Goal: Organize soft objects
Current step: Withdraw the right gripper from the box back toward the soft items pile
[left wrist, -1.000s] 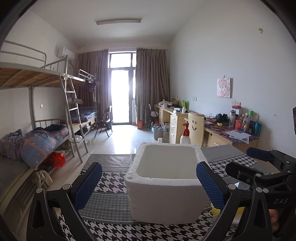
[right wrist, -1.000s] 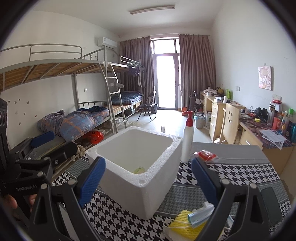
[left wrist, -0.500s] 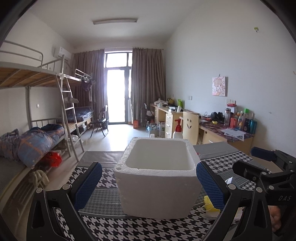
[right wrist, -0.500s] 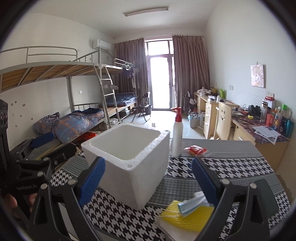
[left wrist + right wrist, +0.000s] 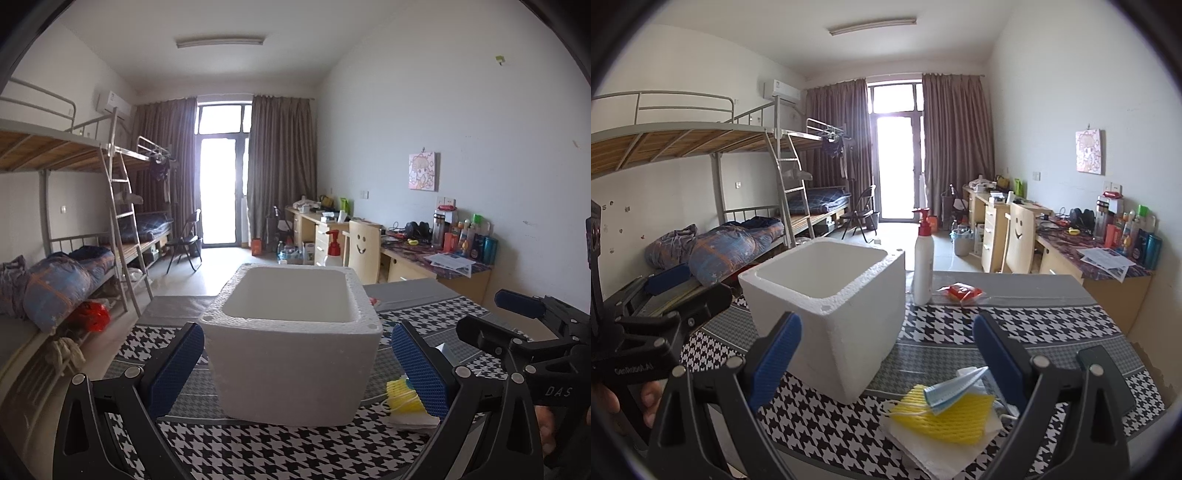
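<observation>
Two tools are in play, and both stand wide with nothing between their pads. The soft objects form a small stack: a yellow foam net with a blue face mask draped on its top, both lying on white tissue on the houndstooth surface. From your right tool the stack lies directly ahead and low, slightly toward the right-hand pad, near the tips. From your left tool the same stack lies off to the right, partly behind the right-hand pad, so the right tool is judged the nearer and better aligned for the pick. The net's long axis runs roughly across the right tool's opening, left to right, which suggests closing on its short dimension from above. The white foam box stands ahead and to the left of the right tool, just beside the stack but not touching it; for the left tool it sits centred ahead, spanning the gap between the pads. Consult the right wrist view for the full stack, the mask layer, a pump bottle and a red packet beyond the box. Consult the left wrist view for the box interior, which appears white; its floor is not visible from either camera, so you cannot tell what it contains.
</observation>
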### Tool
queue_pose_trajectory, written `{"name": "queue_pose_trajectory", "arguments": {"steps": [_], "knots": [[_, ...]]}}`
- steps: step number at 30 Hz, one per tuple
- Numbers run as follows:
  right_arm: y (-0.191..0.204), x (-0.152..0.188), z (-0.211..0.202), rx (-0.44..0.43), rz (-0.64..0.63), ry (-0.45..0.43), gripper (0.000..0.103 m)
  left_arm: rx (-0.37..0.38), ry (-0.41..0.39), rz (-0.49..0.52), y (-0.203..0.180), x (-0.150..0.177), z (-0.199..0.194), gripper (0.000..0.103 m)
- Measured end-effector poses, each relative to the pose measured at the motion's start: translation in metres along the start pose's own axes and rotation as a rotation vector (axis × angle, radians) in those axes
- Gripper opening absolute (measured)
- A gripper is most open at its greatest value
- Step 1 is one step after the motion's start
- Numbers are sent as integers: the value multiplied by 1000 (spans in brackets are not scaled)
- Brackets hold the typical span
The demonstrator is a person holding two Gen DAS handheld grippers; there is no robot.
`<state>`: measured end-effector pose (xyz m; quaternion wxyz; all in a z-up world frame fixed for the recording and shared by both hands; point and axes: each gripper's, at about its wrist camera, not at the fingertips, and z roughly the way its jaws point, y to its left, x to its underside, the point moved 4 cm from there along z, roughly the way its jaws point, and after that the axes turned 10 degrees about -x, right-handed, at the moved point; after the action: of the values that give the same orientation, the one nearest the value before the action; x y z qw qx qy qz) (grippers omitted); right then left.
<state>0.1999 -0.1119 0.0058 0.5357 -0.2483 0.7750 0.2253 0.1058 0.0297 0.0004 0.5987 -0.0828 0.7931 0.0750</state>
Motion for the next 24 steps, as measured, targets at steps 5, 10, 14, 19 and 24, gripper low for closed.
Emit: {"name": "queue_pose_trajectory", "arguments": {"steps": [5, 10, 14, 19, 24], "knots": [[-3, 6, -4, 12, 3, -2, 96, 22, 2, -15, -6, 2, 0, 102], [-10, 12, -9, 49, -4, -10, 96, 50, 13, -25, -14, 7, 3, 102], [-21, 15, -15, 75, 17, -13, 96, 73, 25, -27, -19, 11, 5, 102], [-30, 18, -17, 104, 31, -3, 96, 105, 35, -24, -29, 16, 6, 102], [-38, 21, -18, 124, 51, 9, 96, 113, 24, -9, -37, 17, 5, 102]]}}
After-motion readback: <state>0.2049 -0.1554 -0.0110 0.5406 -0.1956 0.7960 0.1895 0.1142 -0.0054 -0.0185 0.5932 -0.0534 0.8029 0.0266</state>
